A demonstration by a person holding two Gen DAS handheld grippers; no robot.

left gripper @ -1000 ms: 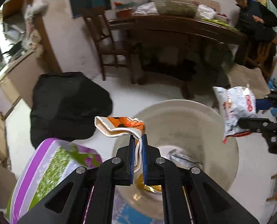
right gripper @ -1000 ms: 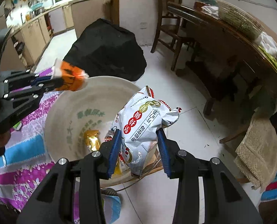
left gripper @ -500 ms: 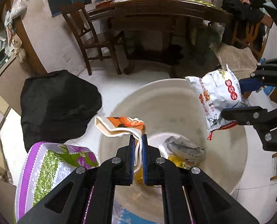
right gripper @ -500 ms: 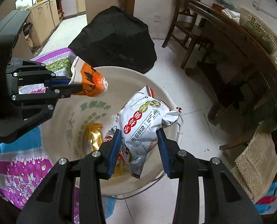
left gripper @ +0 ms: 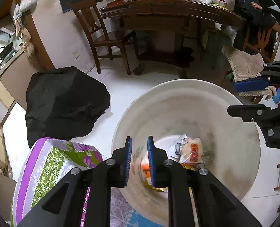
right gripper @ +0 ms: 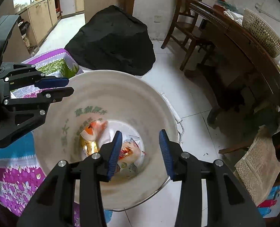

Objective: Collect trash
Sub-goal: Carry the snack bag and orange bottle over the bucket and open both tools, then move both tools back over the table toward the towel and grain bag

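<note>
Both wrappers [right gripper: 129,151] now dropped into green-lettered bucket [right gripper: 149,102], lettering unreadable.

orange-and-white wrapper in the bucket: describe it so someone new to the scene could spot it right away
Find the big cream bucket on the white tile floor, beside the purple floral cloth. Look down at its bottom, under the green lettering on the inner wall. The orange-and-white wrapper is the blurred one nearest that lettering, above the gold wrapper and left of the white bag with red print.
</note>
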